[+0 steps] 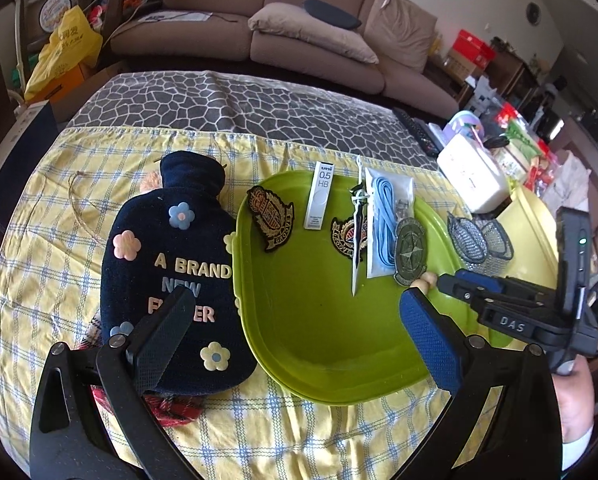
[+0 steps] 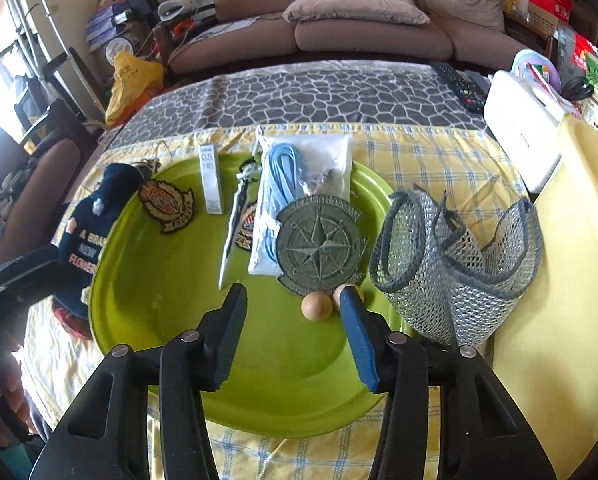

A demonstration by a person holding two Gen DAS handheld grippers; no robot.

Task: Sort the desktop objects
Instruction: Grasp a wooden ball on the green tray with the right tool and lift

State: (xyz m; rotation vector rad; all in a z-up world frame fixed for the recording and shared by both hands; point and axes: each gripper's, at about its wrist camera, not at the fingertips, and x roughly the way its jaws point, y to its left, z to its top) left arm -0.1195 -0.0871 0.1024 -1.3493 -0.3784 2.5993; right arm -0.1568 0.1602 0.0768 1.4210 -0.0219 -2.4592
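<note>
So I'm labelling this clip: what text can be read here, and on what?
"uni 0.5 HB": lead case
"A BRAND NEW", last word half hidden: navy cover
"GROOVE": crest patch
"DAS": right gripper
Compass patch lettering: too blurred.

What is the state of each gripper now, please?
Left gripper: open, holding nothing, above the green tray.
Right gripper: open, nothing between its fingers; wooden balls lie just ahead.

brown sofa [image 1: 299, 12], beige cushion [image 1: 311, 32], yellow bag [image 1: 65, 48], remote control [image 2: 457, 82]
</note>
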